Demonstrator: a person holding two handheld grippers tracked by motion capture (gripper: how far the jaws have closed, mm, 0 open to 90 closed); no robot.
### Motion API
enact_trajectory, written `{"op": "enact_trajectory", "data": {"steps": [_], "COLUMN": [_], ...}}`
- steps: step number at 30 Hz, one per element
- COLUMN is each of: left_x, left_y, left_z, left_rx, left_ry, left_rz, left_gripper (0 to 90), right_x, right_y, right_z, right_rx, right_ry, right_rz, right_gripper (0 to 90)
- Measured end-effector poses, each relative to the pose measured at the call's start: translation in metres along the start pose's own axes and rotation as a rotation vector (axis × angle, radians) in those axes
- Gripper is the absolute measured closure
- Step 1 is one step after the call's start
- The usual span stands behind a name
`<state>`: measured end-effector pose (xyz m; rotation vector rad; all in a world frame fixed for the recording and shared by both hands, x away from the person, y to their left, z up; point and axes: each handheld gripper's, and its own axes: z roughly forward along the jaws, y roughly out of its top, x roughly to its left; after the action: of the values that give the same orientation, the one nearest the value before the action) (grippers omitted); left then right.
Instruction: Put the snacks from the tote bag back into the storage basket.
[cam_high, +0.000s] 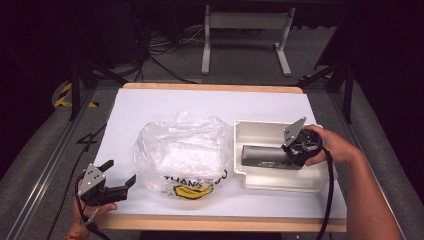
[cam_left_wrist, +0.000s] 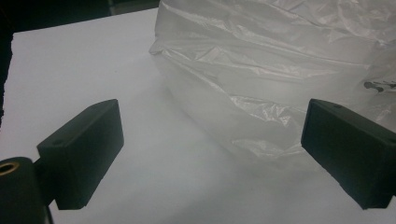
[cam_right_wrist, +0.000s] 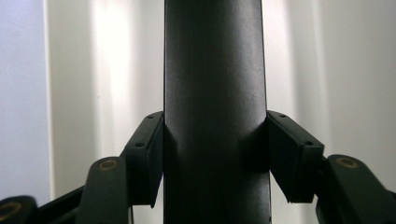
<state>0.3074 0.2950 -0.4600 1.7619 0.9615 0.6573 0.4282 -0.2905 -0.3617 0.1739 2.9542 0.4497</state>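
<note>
A long dark grey box (cam_high: 265, 155) lies lengthwise in the cream tray (cam_high: 260, 129) at the right of the table. My right gripper (cam_high: 292, 150) is shut on its right end; in the right gripper view both pads press the flanks of the dark box (cam_right_wrist: 215, 93). A crumpled clear plastic bag (cam_high: 180, 152) with black lettering and a yellow print sits mid-table. My left gripper (cam_high: 120, 177) stands open at the front left, its fingers (cam_left_wrist: 88, 140) spread wide with the plastic bag (cam_left_wrist: 280, 70) just ahead and nothing between them.
White paper (cam_high: 150, 105) covers the wooden table top. The table's front edge (cam_high: 210, 222) runs just below the left hand. The tray's wall (cam_right_wrist: 112, 70) rises beside the held box. Beyond the table stand a white desk frame (cam_high: 245, 35) and dark stands.
</note>
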Motion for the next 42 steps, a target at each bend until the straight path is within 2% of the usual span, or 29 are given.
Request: {"op": "enact_trajectory", "data": {"steps": [17, 32, 38, 40, 42], "left_x": [-0.0001, -0.0001, 0.0002, 0.0003, 0.0005], "left_y": [-0.0001, 0.0001, 0.0002, 0.0001, 0.0], "left_z": [-0.0001, 0.0, 0.0001, 0.0002, 0.0], "left_rx": [-0.001, 0.002, 0.004, 0.003, 0.0], "left_ry": [0.0, -0.001, -0.001, -0.001, 0.0], "left_rz": [-0.002, 0.003, 0.003, -0.001, -0.004], "left_gripper": [6.6, 6.6, 6.6, 6.6, 6.6], "right_x": [-0.001, -0.0022, -0.0012, -0.0011, -0.0006], "right_y": [-0.0001, -0.0007, 0.001, 0.0008, 0.0007], "right_z": [0.0043, 0.0053, 0.0044, 0.0025, 0.0007], "right_rx": [0.054, 0.059, 0.067, 0.042, 0.04], "right_ry": [-0.015, -0.012, -0.029, -0.021, -0.02], "right_rz": [0.01, 0.024, 0.034, 0.041, 0.046], "right_gripper": [42.5, 41.9, 39.4, 38.8, 37.1]}}
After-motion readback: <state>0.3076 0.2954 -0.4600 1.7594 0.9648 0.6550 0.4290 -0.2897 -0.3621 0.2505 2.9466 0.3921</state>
